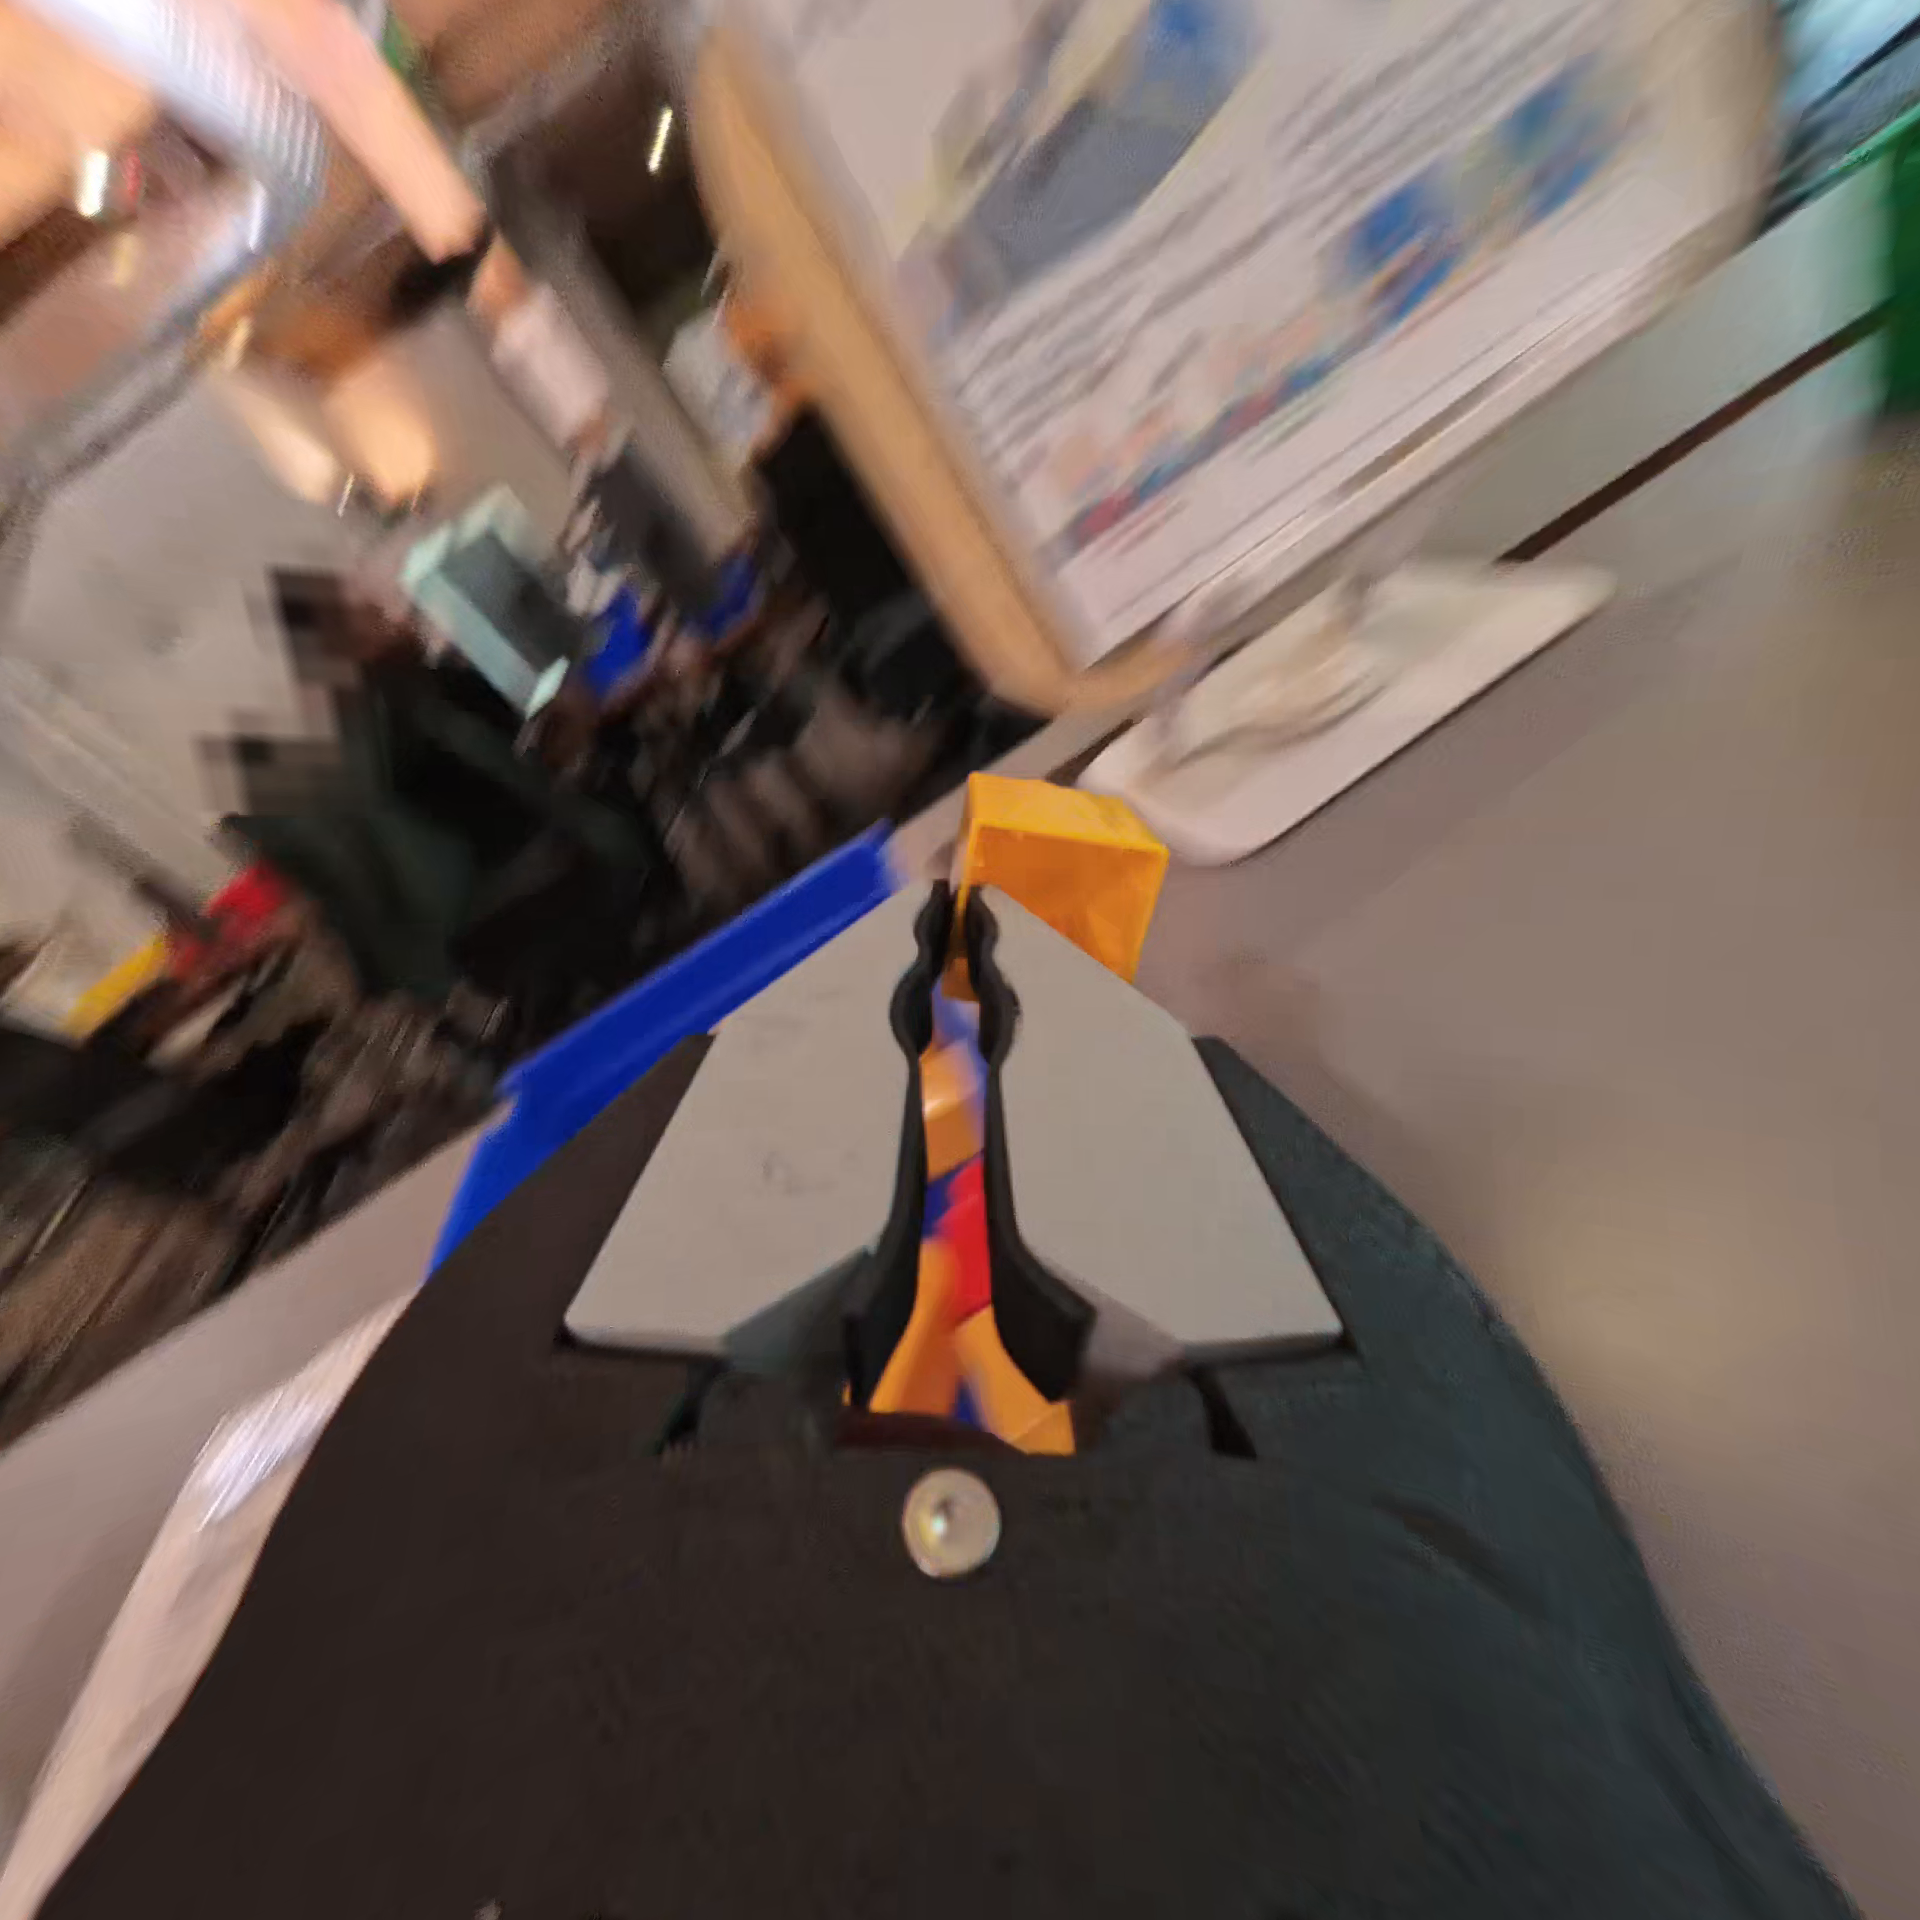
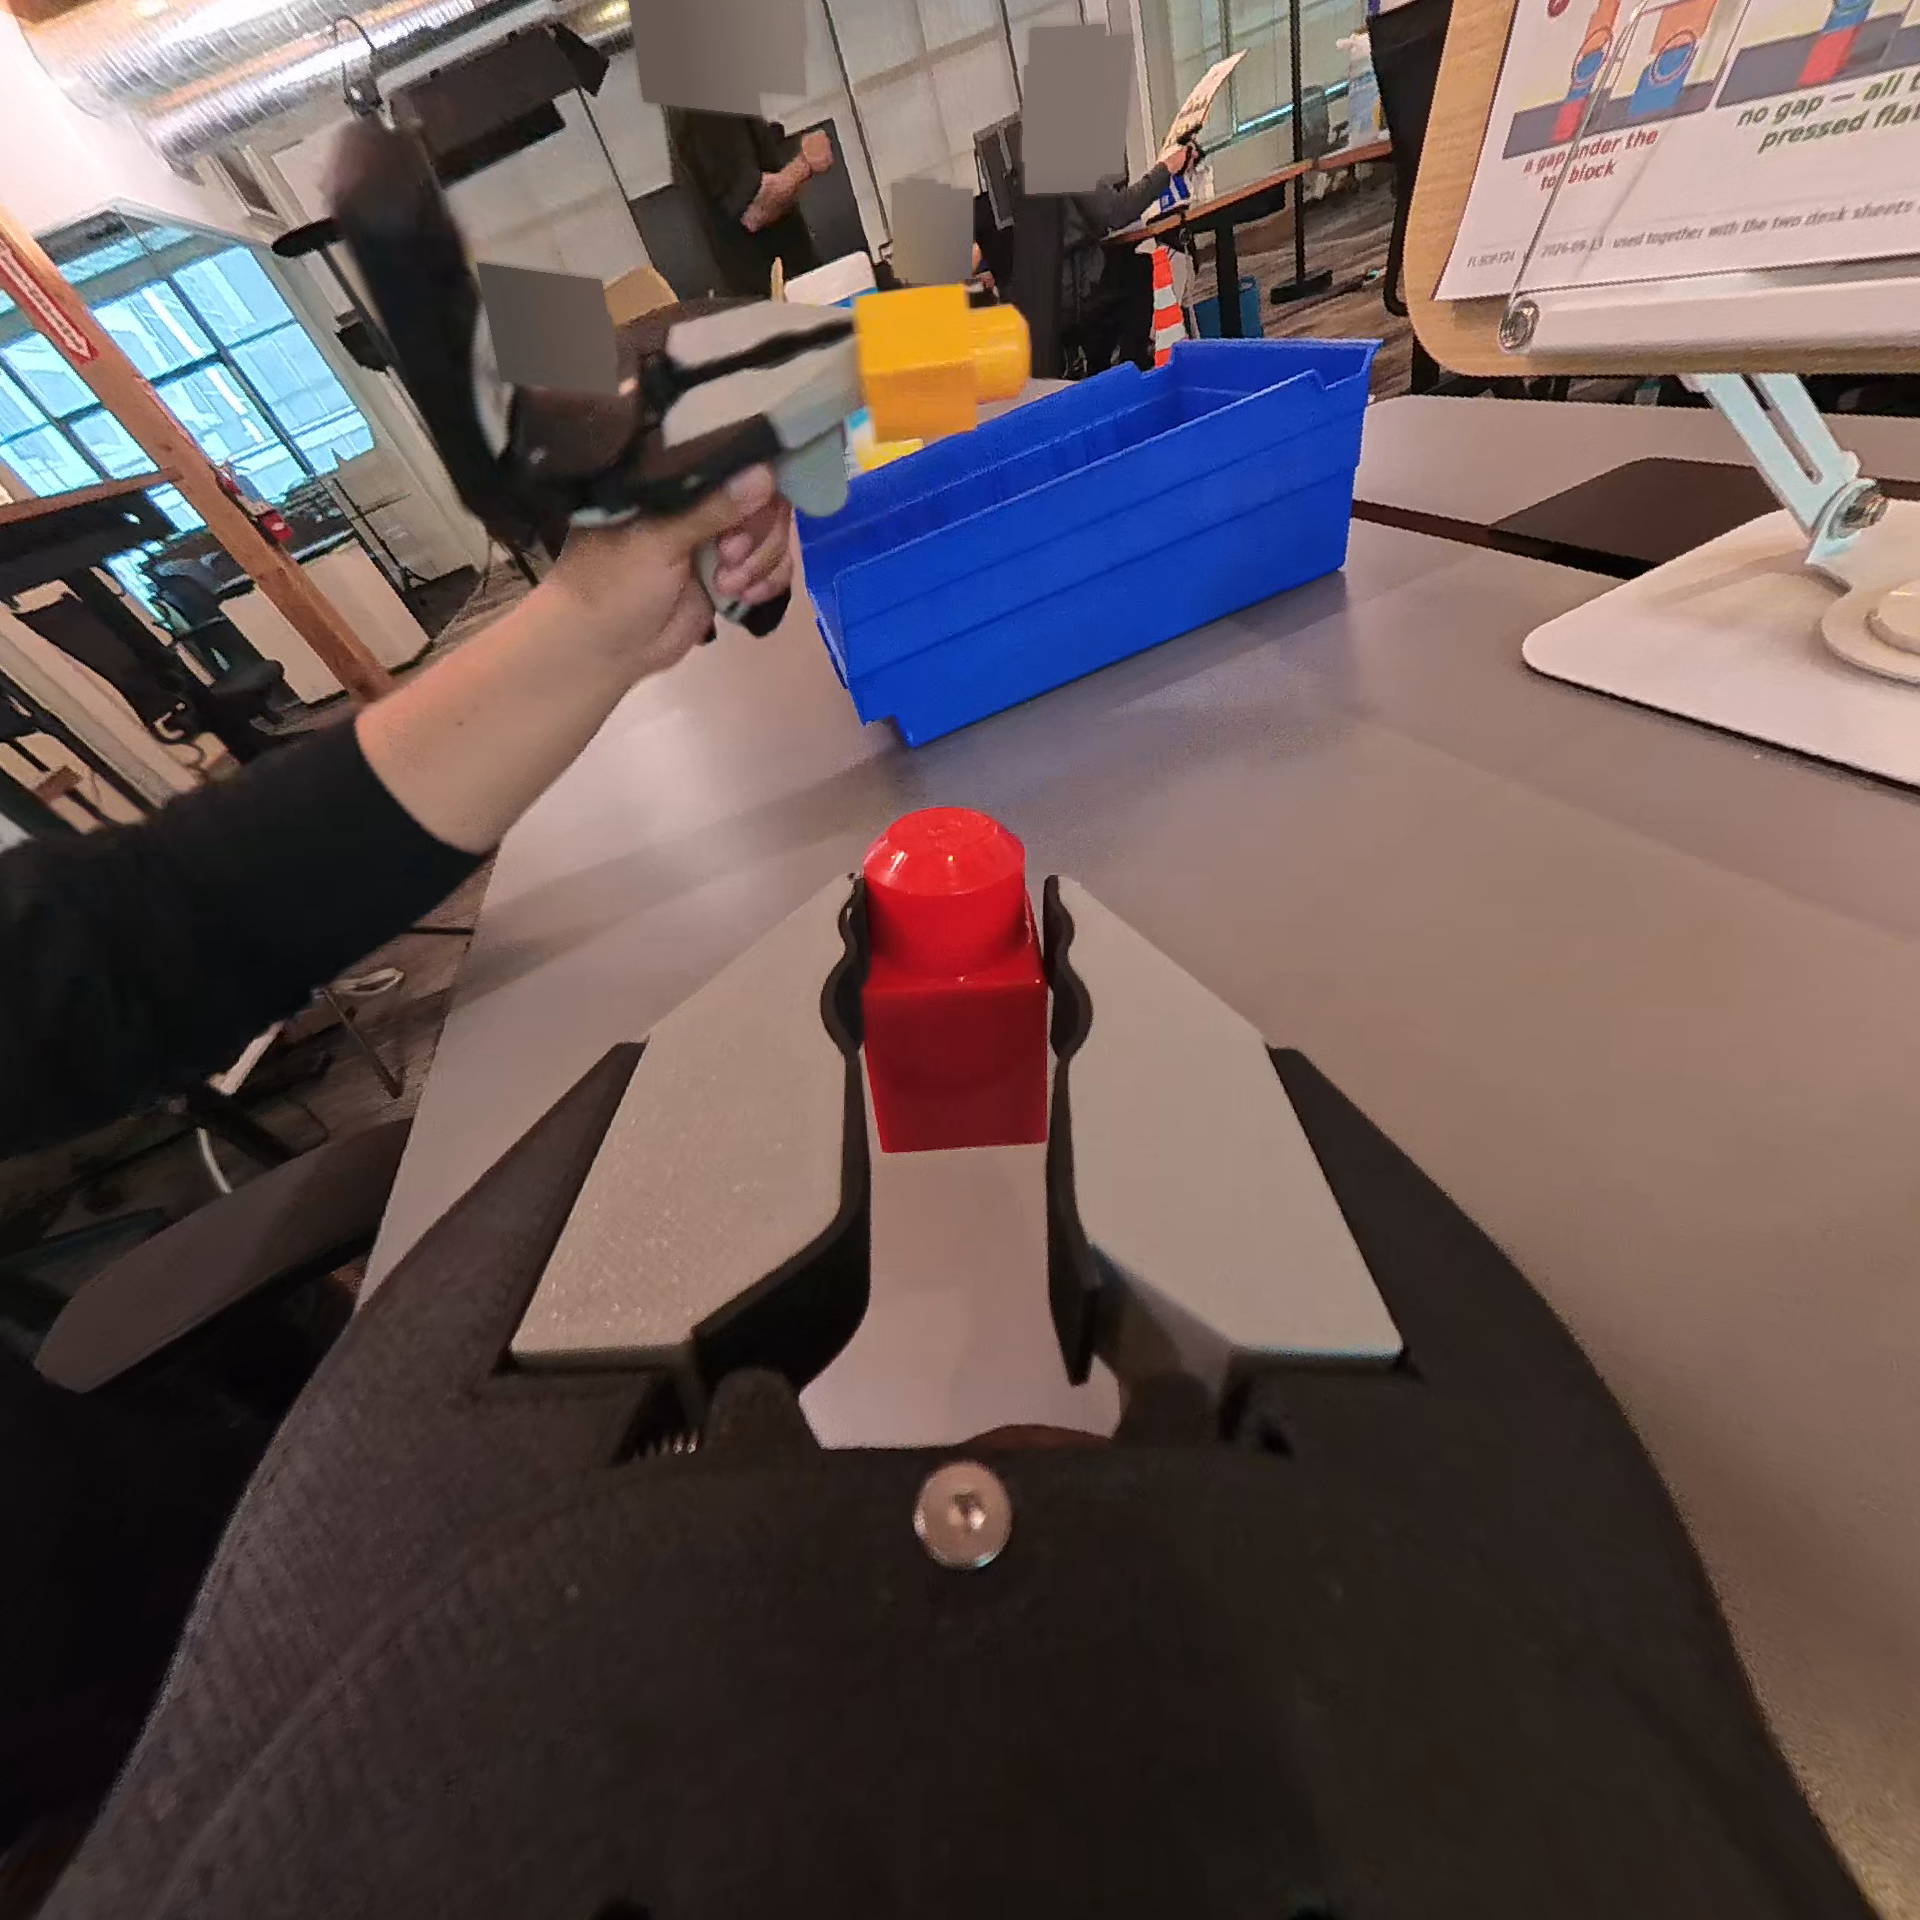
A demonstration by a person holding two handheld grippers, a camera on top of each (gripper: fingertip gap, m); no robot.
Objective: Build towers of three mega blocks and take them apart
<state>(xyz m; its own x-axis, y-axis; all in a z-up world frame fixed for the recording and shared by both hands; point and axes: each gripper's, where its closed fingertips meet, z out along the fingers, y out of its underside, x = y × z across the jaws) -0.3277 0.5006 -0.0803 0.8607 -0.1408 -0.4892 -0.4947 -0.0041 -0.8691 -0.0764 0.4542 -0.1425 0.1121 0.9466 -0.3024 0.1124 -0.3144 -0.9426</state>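
Two blocks gripped over the desk

The right gripper has its fingers clamped on a red block; the left gripper pinches a yellow block above the blue bin.

Blue bin and white stand on grey table.

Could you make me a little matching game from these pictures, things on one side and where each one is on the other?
Things:
1. red block
2. yellow block
3. blue bin
4. white stand

Places:
A. held up in the air at the left gripper's fingertips
B. on the right side of the table, carrying a printed sheet
C. clamped between the right gripper's fingers
D. resting on the grey table, towards the back

Pairs: 1-C, 2-A, 3-D, 4-B
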